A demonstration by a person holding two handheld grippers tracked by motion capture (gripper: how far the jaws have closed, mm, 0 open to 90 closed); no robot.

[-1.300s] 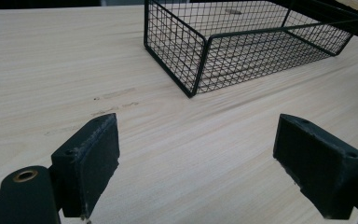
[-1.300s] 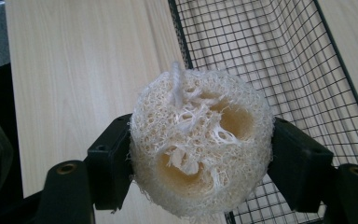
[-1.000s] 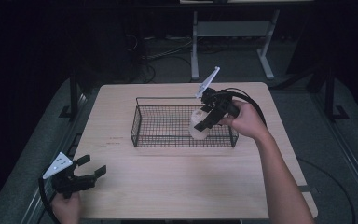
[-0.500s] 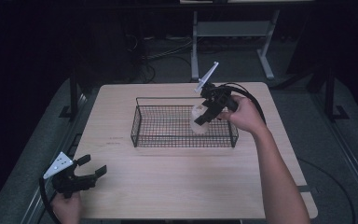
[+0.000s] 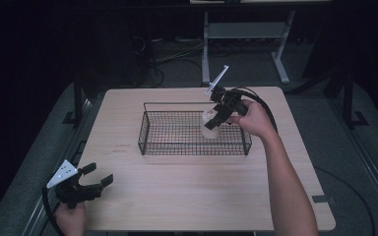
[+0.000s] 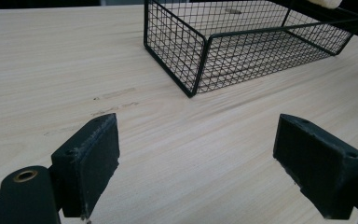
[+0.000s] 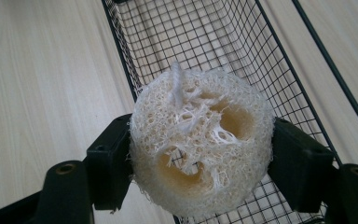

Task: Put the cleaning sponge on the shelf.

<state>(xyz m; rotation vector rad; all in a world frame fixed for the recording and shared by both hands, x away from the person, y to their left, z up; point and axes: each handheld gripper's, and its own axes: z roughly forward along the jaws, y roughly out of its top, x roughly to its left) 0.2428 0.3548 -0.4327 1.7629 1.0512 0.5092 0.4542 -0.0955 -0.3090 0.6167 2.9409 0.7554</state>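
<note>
Over the last second the right tool (image 5: 215, 118) has slid a little toward the left and dipped, carrying the loofah sponge (image 5: 210, 124) from the far right corner of the wire basket (image 5: 152, 140) to a spot just inside its right end. Nothing else on the tabletop (image 5: 187, 196) has shifted: the basket sits where it was, across the far middle of the wood, and the left tool (image 5: 86, 184) waits unmoved at the near left corner.

That drift matters because the sponge now hangs over the basket's mesh floor rather than over its rim, so the placing looks nearly done; what seems left is a short lowering and a release. In the right gripper view the right tool's two black pads (image 7: 109, 163) press in on opposite sides of the pale, fibrous sponge (image 7: 200, 149), clenched firmly on it, with the basket's grid (image 7: 205, 42) directly beneath and the sponge not yet resting on the wire as far as I can tell.

In the left gripper view the left tool (image 6: 209, 163) stands released, its jaws spread wide over bare wood with nothing between them, the basket's near corner (image 6: 193, 70) ahead.
</note>
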